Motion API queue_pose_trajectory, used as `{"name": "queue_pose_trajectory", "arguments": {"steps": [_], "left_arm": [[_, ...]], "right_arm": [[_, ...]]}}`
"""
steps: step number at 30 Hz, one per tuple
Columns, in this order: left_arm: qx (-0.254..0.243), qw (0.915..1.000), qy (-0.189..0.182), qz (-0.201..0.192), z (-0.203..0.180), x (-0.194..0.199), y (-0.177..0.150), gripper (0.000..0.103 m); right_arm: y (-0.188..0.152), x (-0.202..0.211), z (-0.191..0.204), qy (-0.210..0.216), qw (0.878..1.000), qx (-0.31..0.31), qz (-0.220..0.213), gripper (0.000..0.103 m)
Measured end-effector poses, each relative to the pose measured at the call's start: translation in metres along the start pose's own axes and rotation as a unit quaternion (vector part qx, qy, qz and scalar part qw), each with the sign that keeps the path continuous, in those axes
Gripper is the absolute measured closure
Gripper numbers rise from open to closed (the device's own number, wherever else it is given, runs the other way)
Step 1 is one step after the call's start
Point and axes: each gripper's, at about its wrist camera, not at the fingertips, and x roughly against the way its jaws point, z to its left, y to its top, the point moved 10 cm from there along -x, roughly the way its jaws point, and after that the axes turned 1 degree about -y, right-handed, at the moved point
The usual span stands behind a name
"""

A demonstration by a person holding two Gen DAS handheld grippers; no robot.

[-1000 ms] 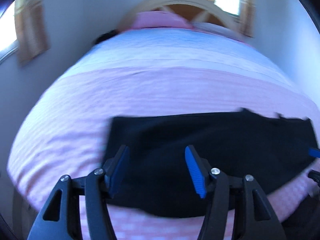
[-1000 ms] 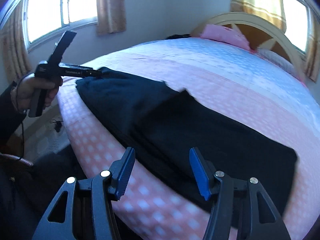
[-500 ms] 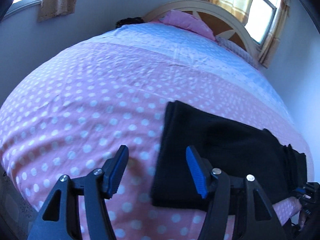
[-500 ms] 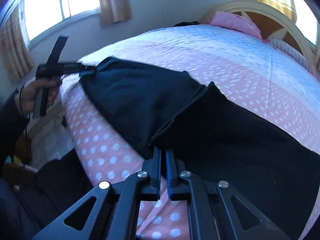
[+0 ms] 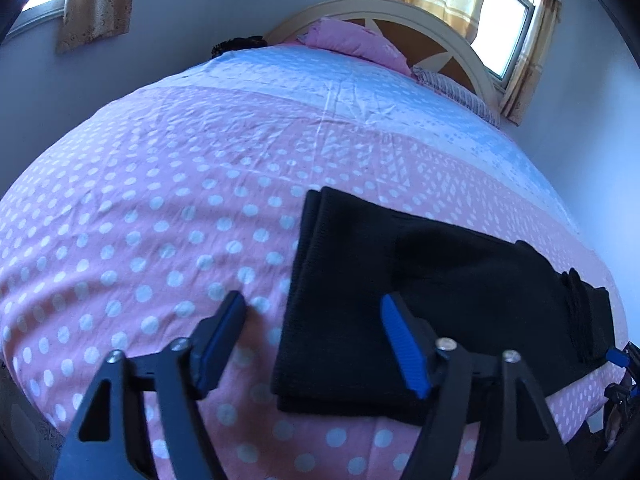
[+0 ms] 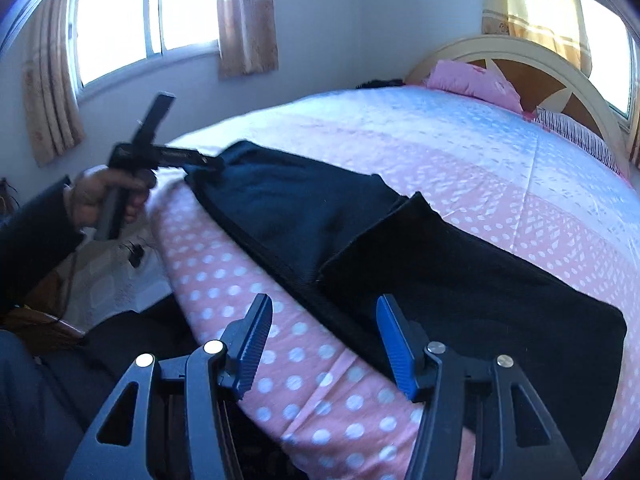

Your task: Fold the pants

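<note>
Black pants (image 5: 460,300) lie folded lengthwise along the near edge of the bed, with one layer lapped over another (image 6: 460,280). My left gripper (image 5: 312,336) is open over the pants' left end; its right finger (image 5: 400,344) is above the cloth and its left finger above the bare sheet. In the right wrist view a hand (image 6: 108,196) holds that left gripper (image 6: 200,162) at the pants' far end. My right gripper (image 6: 326,340) is open and holds nothing, hovering at the near edge of the pants where the upper layer ends.
The bed (image 5: 160,220) has a pink dotted sheet, pale blue farther back, with a pink pillow (image 5: 352,40) and a curved headboard (image 5: 452,40). Curtained windows (image 6: 120,20) line the walls. The floor and a dark sleeve (image 6: 32,240) are at left.
My right gripper, shut on the pants' edge half a second ago, has opened and let the cloth drop. The left gripper stayed open and shifted to the pants' left end.
</note>
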Motion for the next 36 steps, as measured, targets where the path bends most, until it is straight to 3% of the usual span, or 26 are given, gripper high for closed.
{"name": "queue_pose_trajectory", "arguments": {"steps": [1,3,7,10,18,23,36], "left_arm": [[0.002,0.9999,-0.015,0.003,-0.004,-0.001,0.000,0.059],[0.011,0.9996,-0.023,0.006,-0.006,0.000,-0.001,0.061],[0.034,0.9978,-0.054,0.014,-0.006,0.002,-0.002,0.077],[0.053,0.9957,-0.074,0.016,-0.006,0.004,-0.002,0.084],[0.053,0.9951,-0.083,-0.007,-0.025,0.030,0.014,0.086],[0.040,0.9948,-0.091,-0.019,-0.045,0.047,0.026,0.088],[-0.016,0.9839,-0.171,-0.051,-0.141,0.087,0.044,0.088]], "right_arm": [[0.000,0.001,0.000,0.001,1.000,-0.003,-0.004,0.047],[0.000,0.002,-0.003,0.000,1.000,-0.013,-0.010,0.047],[-0.001,0.001,-0.013,-0.005,0.999,-0.039,-0.017,0.047],[0.001,0.004,-0.024,-0.006,0.998,-0.059,-0.026,0.047],[0.000,0.014,-0.067,-0.068,0.992,-0.101,-0.034,0.047],[-0.003,0.015,-0.086,-0.085,0.988,-0.128,-0.028,0.047],[-0.006,0.024,-0.095,-0.099,0.985,-0.139,-0.016,0.047]]}}
